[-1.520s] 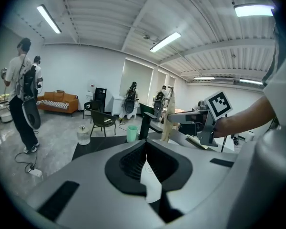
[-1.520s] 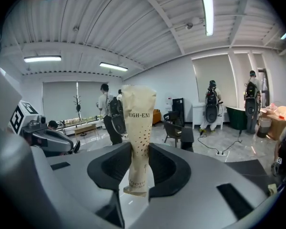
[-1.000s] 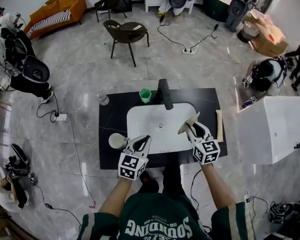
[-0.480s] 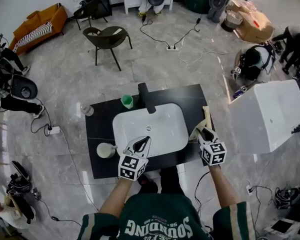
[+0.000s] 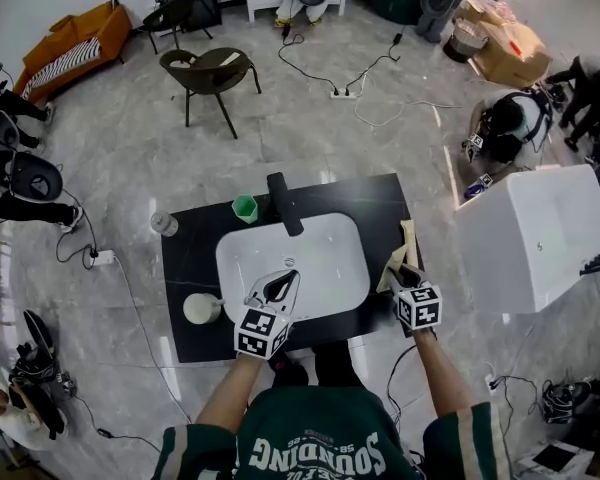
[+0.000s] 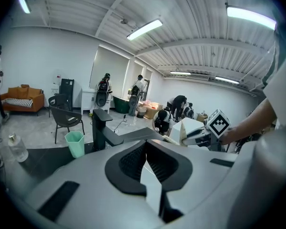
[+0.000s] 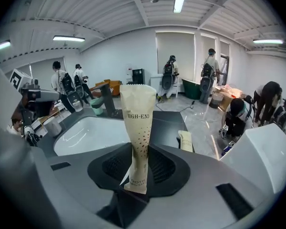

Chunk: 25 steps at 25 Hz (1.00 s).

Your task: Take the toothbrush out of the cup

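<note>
- The right gripper (image 5: 400, 272) is clamped on a cream paper toothbrush packet (image 7: 136, 123). The pads pinch its lower end, and the rest sticks up out of the jaws.
- The print on the packet reads "HIGH-END" near the top and "TOOTH BRUSH" at the pinched end.
- That gripper and its packet hang over the right-hand strip of the black stone countertop (image 5: 185, 258), just beside the white rectangular sink basin (image 5: 325, 253).
- A second cream paper packet (image 7: 185, 140) lies flat on the same strip of counter, just beyond the gripper and apart from the held one.
- The left gripper (image 5: 276, 286) has its jaws together at the tips with nothing between them. It sits over the front rim of the basin and points towards the black square faucet (image 5: 283, 203).
- A pale green plastic cup (image 5: 244, 206) stands upright at the back of the counter, just left of the faucet.
- A round white cup (image 5: 200, 308) stands near the front left corner, well apart from both grippers. What is inside it I cannot make out.
- A clear plastic bottle (image 5: 163, 224) stands by the counter's back left corner.
- A big white box-shaped unit (image 5: 535, 238) stands on the floor to the right of the counter.
</note>
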### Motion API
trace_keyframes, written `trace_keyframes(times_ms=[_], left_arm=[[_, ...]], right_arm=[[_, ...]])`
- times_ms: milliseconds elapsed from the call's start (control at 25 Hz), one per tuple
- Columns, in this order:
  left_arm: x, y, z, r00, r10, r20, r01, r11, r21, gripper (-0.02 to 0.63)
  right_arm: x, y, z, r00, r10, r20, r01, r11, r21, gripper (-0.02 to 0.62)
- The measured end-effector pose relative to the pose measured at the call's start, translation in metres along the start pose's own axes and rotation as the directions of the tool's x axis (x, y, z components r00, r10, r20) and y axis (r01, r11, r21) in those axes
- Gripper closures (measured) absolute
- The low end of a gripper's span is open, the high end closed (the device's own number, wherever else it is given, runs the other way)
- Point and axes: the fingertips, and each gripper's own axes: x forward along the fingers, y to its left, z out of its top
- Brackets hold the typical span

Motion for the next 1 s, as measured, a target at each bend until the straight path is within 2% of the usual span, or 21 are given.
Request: trace_keyframes(times_ms=[480,760,1000], left_arm=[[0.01,0.028,0.002,0.997,0.074,-0.012,-0.074,0.996,-0.048,0.595],[0.012,0.045,-0.002,0.992,0.121,-0.023,-0.123,0.989,-0.081,0.595],[0.016,0.049,-0.003,0.991,0.133,-0.028,-0.135,0.986,-0.093,0.595]], right_arm=[[0.056,-0.011,-0.01,0.99,0.036,-0.139,-0.033,0.999,0.029,0.468],[0.087,-0.013,-0.019,0.967,0.053,-0.249,-0.038,0.997,0.065,0.468],[0.103,-0.017,-0.03,0.955,0.061,-0.289,-0.033,0.994,0.101,0.468]])
